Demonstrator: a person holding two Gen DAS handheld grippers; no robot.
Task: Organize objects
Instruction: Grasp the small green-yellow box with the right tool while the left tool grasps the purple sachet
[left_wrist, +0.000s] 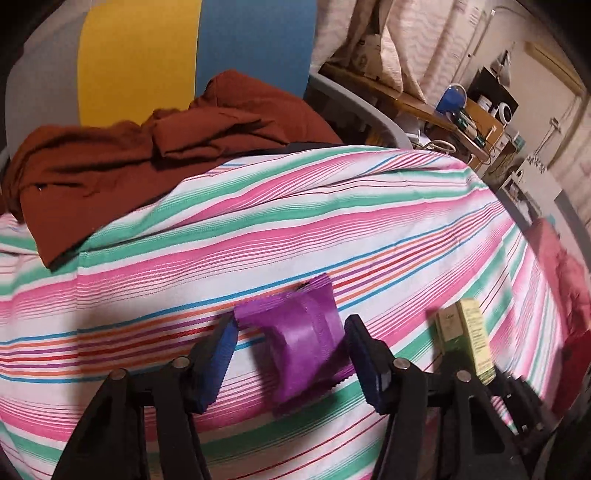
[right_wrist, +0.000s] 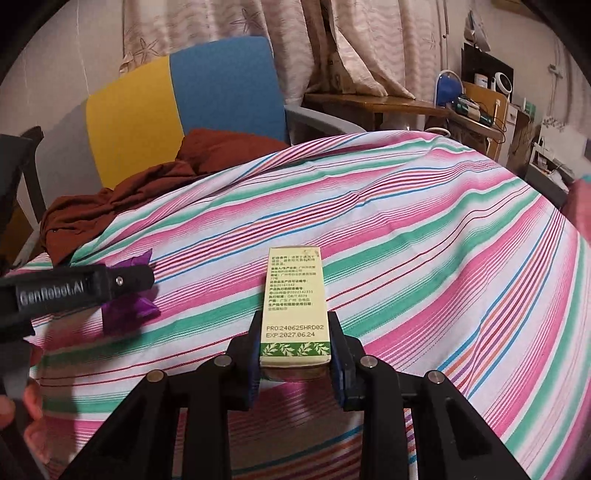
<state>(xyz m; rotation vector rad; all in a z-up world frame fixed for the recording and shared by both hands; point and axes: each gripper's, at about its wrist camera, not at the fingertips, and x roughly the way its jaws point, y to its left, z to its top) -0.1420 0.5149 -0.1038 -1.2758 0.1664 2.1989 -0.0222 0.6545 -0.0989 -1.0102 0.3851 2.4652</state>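
Note:
A purple snack packet (left_wrist: 303, 332) lies on the striped sheet (left_wrist: 332, 229) between the fingers of my left gripper (left_wrist: 291, 350). The jaws stand wide, with a gap on the left side and the right pad close to the packet. The packet also shows in the right wrist view (right_wrist: 129, 306), partly behind the left gripper (right_wrist: 85, 288). My right gripper (right_wrist: 295, 354) is shut on a pale yellow-green box (right_wrist: 295, 306) with printed text, held just above the sheet. The box shows in the left wrist view (left_wrist: 469, 339) to the right of the packet.
A rust-brown cloth (left_wrist: 147, 155) lies bunched at the sheet's far left, against a yellow and blue chair (right_wrist: 177, 99). A red cloth (left_wrist: 565, 280) lies at the right edge. A cluttered wooden desk (right_wrist: 424, 107) stands behind, by curtains.

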